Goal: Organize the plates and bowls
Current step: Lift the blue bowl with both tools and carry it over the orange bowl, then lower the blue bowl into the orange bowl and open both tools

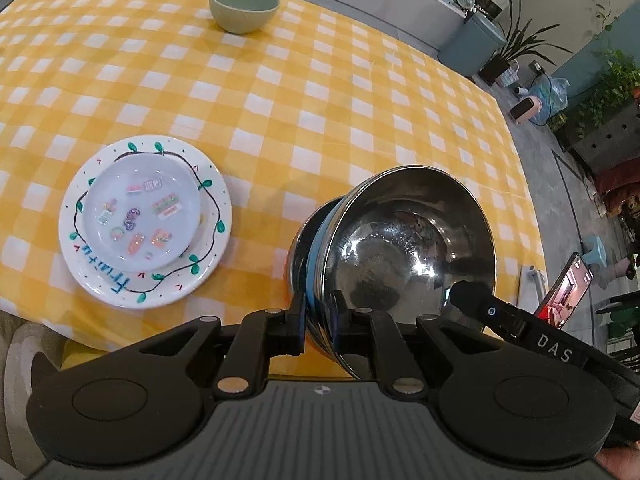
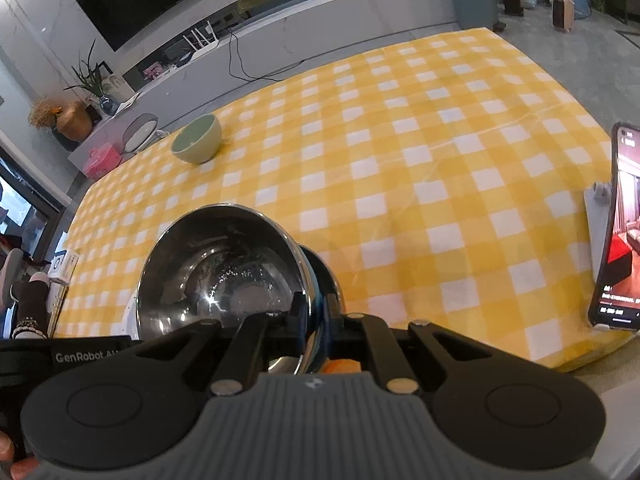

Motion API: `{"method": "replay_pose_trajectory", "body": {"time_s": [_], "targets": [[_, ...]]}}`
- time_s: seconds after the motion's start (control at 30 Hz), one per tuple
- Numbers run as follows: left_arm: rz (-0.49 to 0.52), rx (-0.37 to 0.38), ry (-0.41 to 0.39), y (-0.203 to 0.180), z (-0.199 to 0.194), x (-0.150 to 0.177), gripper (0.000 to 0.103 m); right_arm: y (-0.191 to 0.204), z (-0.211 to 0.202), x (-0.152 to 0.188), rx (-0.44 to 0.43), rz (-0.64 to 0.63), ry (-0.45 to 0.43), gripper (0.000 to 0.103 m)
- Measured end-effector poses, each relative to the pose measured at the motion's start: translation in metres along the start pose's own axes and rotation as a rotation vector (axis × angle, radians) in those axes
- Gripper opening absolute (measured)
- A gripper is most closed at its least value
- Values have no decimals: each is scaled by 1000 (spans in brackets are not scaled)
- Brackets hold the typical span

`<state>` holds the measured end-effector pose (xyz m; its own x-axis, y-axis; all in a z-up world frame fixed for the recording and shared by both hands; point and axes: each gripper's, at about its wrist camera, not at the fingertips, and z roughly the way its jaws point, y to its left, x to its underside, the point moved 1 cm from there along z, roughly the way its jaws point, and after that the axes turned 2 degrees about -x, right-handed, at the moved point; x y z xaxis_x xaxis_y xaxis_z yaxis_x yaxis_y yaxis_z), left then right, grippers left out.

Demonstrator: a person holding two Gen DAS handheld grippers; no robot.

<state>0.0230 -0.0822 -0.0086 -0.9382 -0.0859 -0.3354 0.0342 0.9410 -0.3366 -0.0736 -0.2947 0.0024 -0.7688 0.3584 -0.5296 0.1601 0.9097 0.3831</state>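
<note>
Pinching opposite sides of the same rim, both grippers carry a shiny stainless-steel bowl [image 1: 404, 240] nested with a second steel bowl outside it, a blue band showing between the two. The left gripper [image 1: 318, 312] has its jaws pressed on the near rim, one finger inside and one outside; the right gripper [image 2: 316, 312] clamps the rim the same way from the other side, its black finger visible inside the bowl in the left wrist view. The stack looks tipped in both views and seems to hang just above the yellow-and-white checked tablecloth [image 1: 320, 100], though whether its underside touches the cloth cannot be told.

What the coming move turns on is the pale green ceramic bowl [image 1: 244, 8] — it stands well apart, straight ahead at the far edge of the table, and somewhat to the left as the right wrist sees it [image 2: 198, 140]. By my reckoning neither hand is clearly nearer. To the left gripper's left sits a small white patterned plate [image 1: 142, 220] stacked on a larger leaf-painted plate [image 1: 212, 240], already gathered.
</note>
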Motion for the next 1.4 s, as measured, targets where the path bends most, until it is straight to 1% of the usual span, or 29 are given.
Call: {"method": "replay_pose_trajectory", "body": {"time_s": [0.27, 0.37, 0.43, 0.5, 0.57, 0.6, 0.67, 0.7, 0.73, 0.87, 1.03, 1.07, 1.13, 1.2, 1.23, 1.4], "targets": [[35, -24, -21, -5, 1, -4, 14, -4, 12, 1, 1, 18, 24, 5], [49, -25, -24, -6, 2, -5, 14, -4, 14, 0, -1, 19, 20, 6], [52, -22, -24, -5, 2, -6, 18, -5, 14, 1, -1, 18, 19, 6], [48, -19, -17, -2, 3, -7, 19, -5, 15, 1, -2, 17, 23, 7], [45, -8, -21, 0, 3, -7, 19, -5, 14, 1, -13, 24, 21, 12], [46, -7, -22, 0, 2, -8, 19, -5, 13, 1, -14, 25, 17, 13], [49, 1, -35, 1, 0, -9, 23, -5, 12, 0, -1, 18, 9, 18], [51, 6, -46, 1, -2, -10, 27, -5, 12, 0, 2, 15, 2, 18], [53, 8, -56, 0, -4, -11, 29, -5, 12, -1, -2, 16, 1, 18], [63, 10, -94, 1, -8, -14, 29, -3, 13, -2, -1, 9, -1, 20], [73, 21, -112, 1, -4, -15, 29, -2, 17, -4, 16, -4, -15, 20], [73, 21, -112, 1, -3, -15, 27, -2, 18, -5, 19, -8, -17, 17], [74, 26, -110, 2, -1, -15, 16, -2, 18, -6, 23, -16, -25, 13], [80, 14, -106, 2, 1, -15, 11, 0, 20, -6, 44, -33, -30, 6], [85, 10, -103, 2, 2, -16, 9, 2, 21, -6, 56, -47, -30, 6], [82, 25, -80, 6, 5, -18, 9, 2, 25, -8, 74, -64, -17, 5]]}}
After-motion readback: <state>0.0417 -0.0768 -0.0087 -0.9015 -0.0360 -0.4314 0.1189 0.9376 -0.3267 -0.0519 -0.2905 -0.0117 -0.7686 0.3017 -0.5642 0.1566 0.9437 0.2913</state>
